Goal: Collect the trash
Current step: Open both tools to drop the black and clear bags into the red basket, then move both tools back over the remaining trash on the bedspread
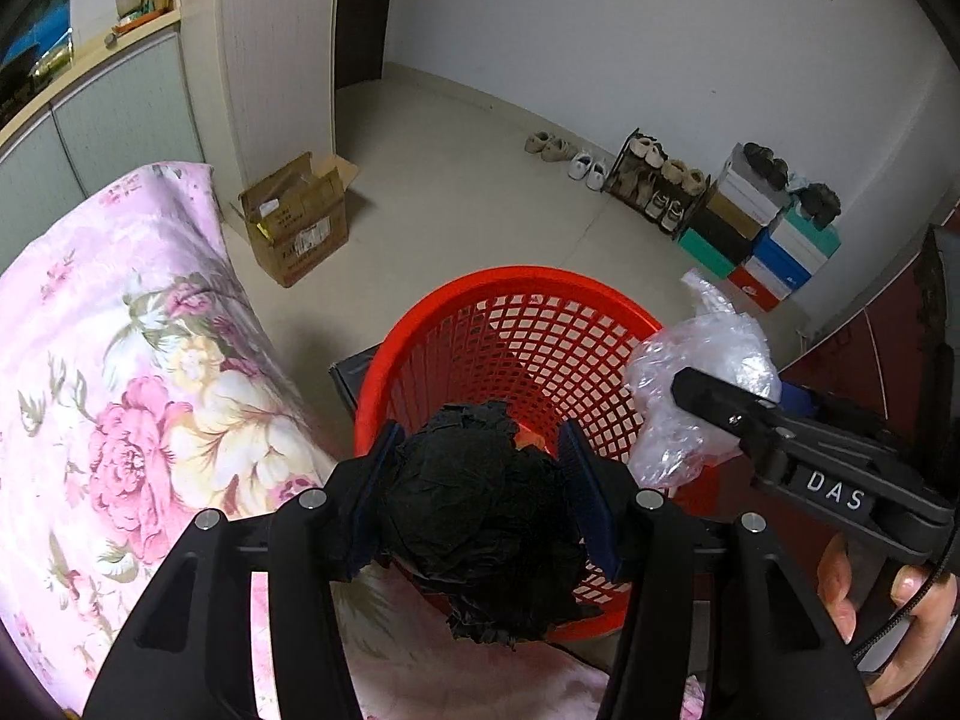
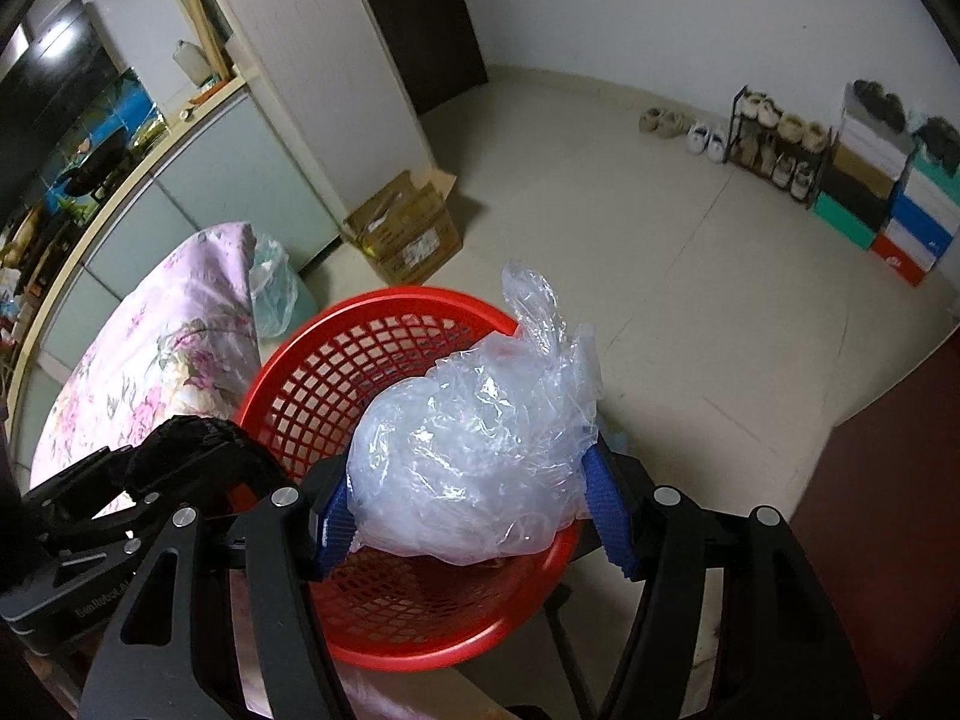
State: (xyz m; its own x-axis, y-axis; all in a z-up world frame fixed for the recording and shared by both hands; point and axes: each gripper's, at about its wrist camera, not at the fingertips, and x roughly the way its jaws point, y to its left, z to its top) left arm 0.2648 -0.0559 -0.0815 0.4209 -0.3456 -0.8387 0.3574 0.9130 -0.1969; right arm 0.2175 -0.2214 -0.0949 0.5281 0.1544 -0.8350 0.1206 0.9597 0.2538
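Note:
My left gripper (image 1: 480, 480) is shut on a crumpled black paper wad (image 1: 480, 516) and holds it over the near rim of a red mesh basket (image 1: 528, 324). My right gripper (image 2: 474, 498) is shut on a crumpled clear plastic bag (image 2: 480, 444) and holds it over the same basket (image 2: 360, 372), at its right side. In the left wrist view the right gripper (image 1: 708, 402) and the plastic bag (image 1: 702, 384) show at the basket's right rim. The left gripper with its black wad (image 2: 192, 444) shows at the left in the right wrist view.
A bed with a pink floral cover (image 1: 120, 372) lies to the left. An open cardboard box (image 1: 300, 222) stands on the tiled floor beyond. A bin with a plastic liner (image 2: 273, 288) stands by the bed. Shoes, a rack and stacked shoe boxes (image 1: 762, 234) line the far wall.

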